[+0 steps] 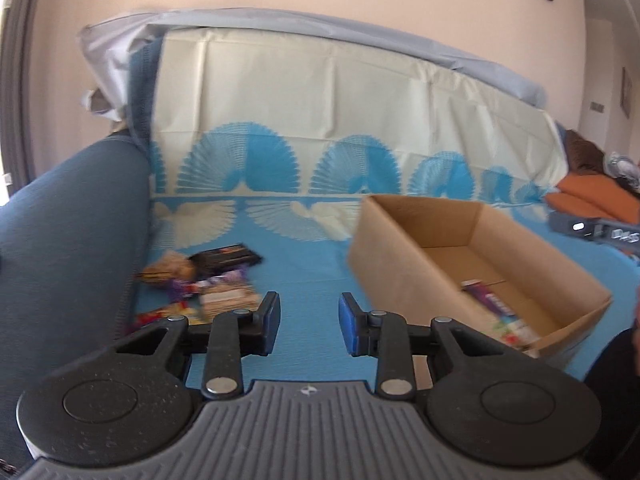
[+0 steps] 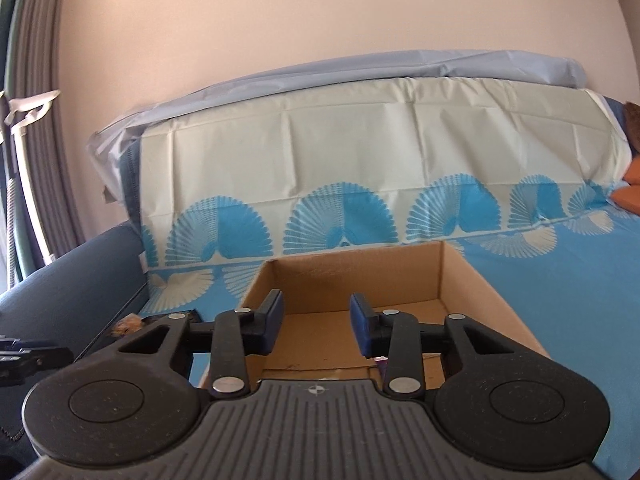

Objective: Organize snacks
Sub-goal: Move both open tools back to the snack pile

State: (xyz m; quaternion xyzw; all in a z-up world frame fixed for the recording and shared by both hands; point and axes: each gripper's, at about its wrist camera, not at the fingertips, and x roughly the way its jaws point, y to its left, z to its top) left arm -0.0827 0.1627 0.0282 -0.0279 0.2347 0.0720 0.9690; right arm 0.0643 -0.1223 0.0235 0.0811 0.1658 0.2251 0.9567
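Cardboard box [image 1: 404, 240], one; two tools.

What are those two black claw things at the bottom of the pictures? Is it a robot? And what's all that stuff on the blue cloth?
It's not a robot. A person holds a pinching tool in each hand, and each tool has a small camera looking out along its two fingers. So one picture comes from the left gripper and the other from the right gripper.

Both grippers are open, with nothing between their blue pads. They hold nothing right now.

They are over a sofa covered with a blue and cream cloth. On the cloth sits an open cardboard box. A few snacks are already inside it. To the left, by the sofa arm, lies a pile of snacks waiting to be sorted.

The left gripper points at the cloth between the pile and the box. The right gripper looks into the box.
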